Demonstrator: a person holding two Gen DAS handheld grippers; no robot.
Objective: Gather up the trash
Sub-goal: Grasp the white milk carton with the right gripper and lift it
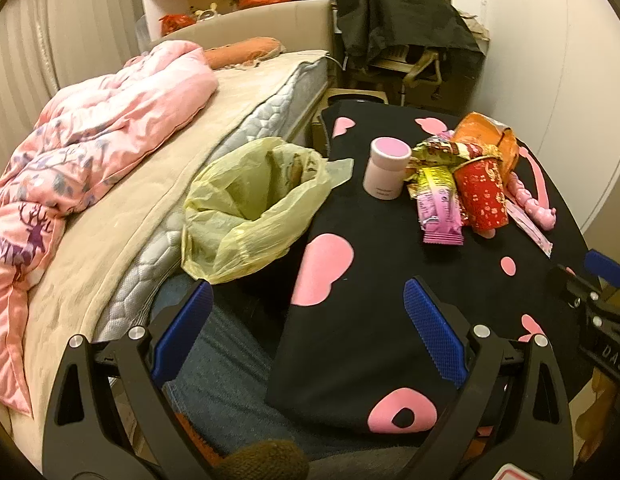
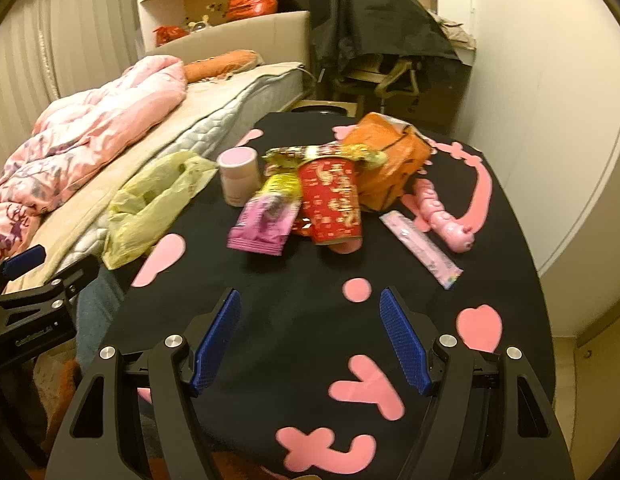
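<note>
One bed (image 1: 121, 216) off to the left of both tongs, with a rumpled pink quilt (image 1: 89, 128) and a quilted grey mattress edge. One table under a black cloth (image 2: 293, 320) with flat pink cut-out shapes lies beneath and ahead of both grippers. One thin yellow plastic bag (image 1: 245, 208), mouth gaping, hangs at the table's left edge — just ahead of the left gripper (image 1: 310, 320), which sits low over denim fabric (image 1: 221, 376) with its blue ribbed pads spread wide, gripping nothing.

The right gripper (image 2: 310, 336) hovers level over the cloth, fingers parted and unloaded; the trash pile sits ahead of it, well apart. In that pile: one crumpled orange bag (image 2: 390, 160) farthest back; one red paper cup (image 2: 334, 204) lying tipped; one white cylindrical jar with a pink lid (image 2: 238, 176) upright at the left; one glossy magenta snack wrapper (image 2: 265, 224) and one crinkled yellow wrapper (image 2: 281, 186). To the right lie one bumpy pink plastic toy (image 2: 442, 216) and one slim pink sachet (image 2: 422, 248).
</note>
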